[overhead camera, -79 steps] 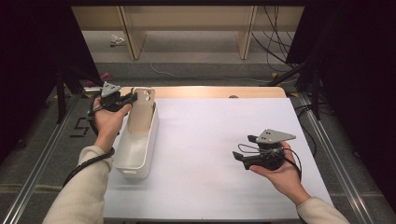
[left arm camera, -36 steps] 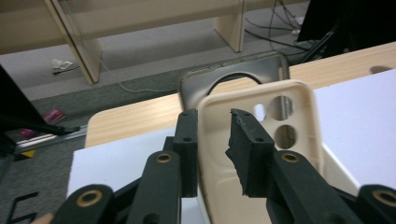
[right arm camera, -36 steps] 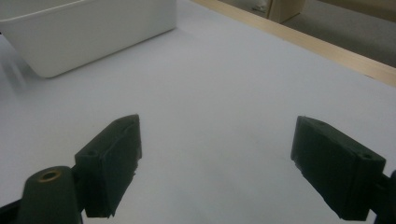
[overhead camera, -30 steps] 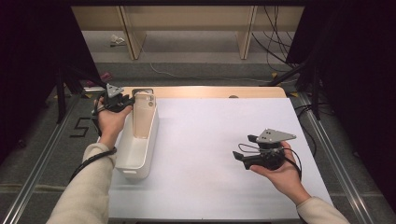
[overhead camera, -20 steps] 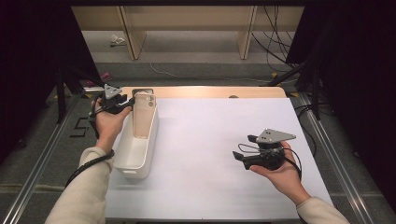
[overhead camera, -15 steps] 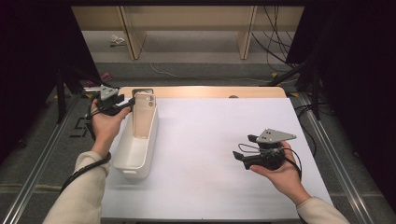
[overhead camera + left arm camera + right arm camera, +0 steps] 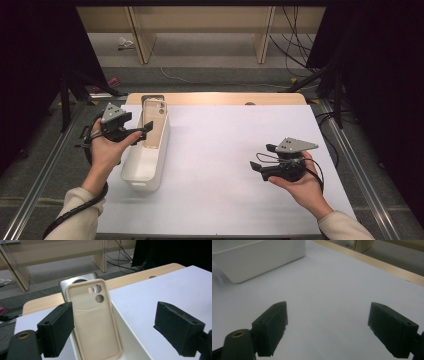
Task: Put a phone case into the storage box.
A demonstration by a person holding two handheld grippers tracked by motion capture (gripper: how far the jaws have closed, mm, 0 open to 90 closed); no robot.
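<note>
A beige phone case (image 7: pixel 154 124) stands upright in the far end of a white bin (image 7: pixel 142 170), leaning on the bin's end wall. A silver phone-like slab (image 7: pixel 152 99) lies on the table just behind the bin. My left gripper (image 7: pixel 142 132) is open at the bin's left rim, pointing at the case without touching it. In the left gripper view the phone case (image 7: pixel 96 322) stands between and beyond the open jaws, with the silver slab (image 7: pixel 76 283) behind it. My right gripper (image 7: pixel 261 156) is open over the white sheet at the right, with nothing in it.
A white sheet (image 7: pixel 225 145) covers the table, and a wooden strip (image 7: pixel 215 98) shows along its far edge. The bin's wall (image 7: pixel 259 255) shows at the top left of the right gripper view. Cables and shelf legs lie on the floor beyond the table.
My left gripper has drawn back to the left and toward the person, away from the bin's far end. The case still leans in the bin. The right gripper has not moved.
</note>
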